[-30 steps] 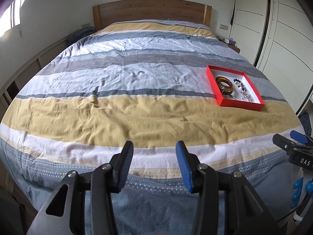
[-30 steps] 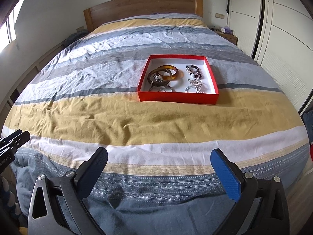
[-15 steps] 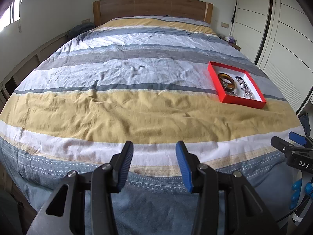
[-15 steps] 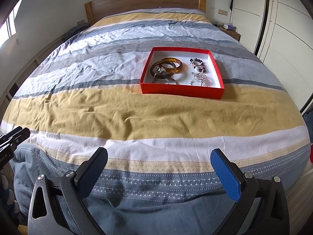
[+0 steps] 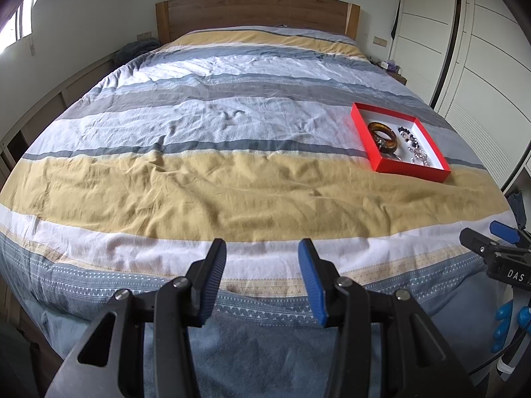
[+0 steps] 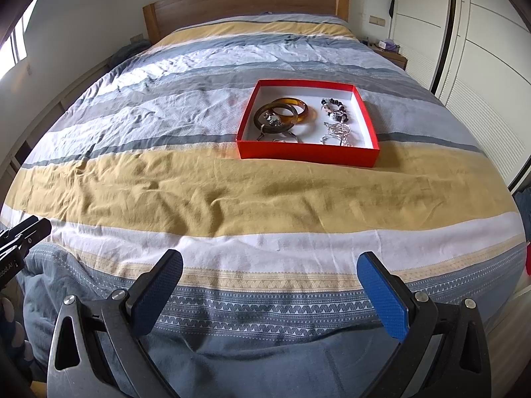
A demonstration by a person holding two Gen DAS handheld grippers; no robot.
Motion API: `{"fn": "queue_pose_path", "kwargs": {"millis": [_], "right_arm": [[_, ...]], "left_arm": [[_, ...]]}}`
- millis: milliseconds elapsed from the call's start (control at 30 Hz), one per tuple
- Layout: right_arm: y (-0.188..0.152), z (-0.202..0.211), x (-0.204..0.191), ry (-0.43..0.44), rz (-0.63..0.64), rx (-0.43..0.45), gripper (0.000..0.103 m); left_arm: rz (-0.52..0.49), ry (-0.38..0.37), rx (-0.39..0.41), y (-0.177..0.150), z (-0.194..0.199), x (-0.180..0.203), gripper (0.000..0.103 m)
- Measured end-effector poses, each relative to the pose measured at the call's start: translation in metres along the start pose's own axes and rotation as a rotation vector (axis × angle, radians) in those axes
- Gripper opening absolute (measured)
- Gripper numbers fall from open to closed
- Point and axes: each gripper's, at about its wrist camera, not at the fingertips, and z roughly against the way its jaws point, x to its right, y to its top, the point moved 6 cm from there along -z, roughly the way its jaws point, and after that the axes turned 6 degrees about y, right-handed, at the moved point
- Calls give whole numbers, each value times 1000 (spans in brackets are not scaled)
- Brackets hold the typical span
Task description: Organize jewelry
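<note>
A red tray (image 6: pixel 307 156) with a white inside lies on the striped bed cover. In it are two amber bangles (image 6: pixel 292 110), a dark bead bracelet (image 6: pixel 335 110) and silver chains (image 6: pixel 338 132). The tray also shows in the left wrist view (image 5: pixel 411 169) at the right. My right gripper (image 6: pixel 270 280) is wide open and empty at the foot of the bed, well short of the tray. My left gripper (image 5: pixel 262 267) is open with a narrower gap, empty, at the foot of the bed left of the tray. The right gripper's tip (image 5: pixel 488 248) shows in the left wrist view.
The bed cover (image 6: pixel 232 192) is wrinkled, with yellow, white, grey and blue stripes. A wooden headboard (image 6: pixel 245 3) stands at the far end. White wardrobe doors (image 6: pixel 481 66) line the right side. A nightstand (image 6: pixel 395 56) sits at the back right.
Both grippers have moved closer to the bed and tray. Their jaw openings have not changed. The jewelry has not moved.
</note>
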Motion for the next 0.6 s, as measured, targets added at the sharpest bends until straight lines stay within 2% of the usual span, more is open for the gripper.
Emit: {"fn": "queue_pose_path", "kwargs": {"millis": [600], "right_arm": [[-1, 0, 0, 1, 3, -3, 103]], "left_arm": [[-2, -1, -2, -3, -1, 0, 43]]}}
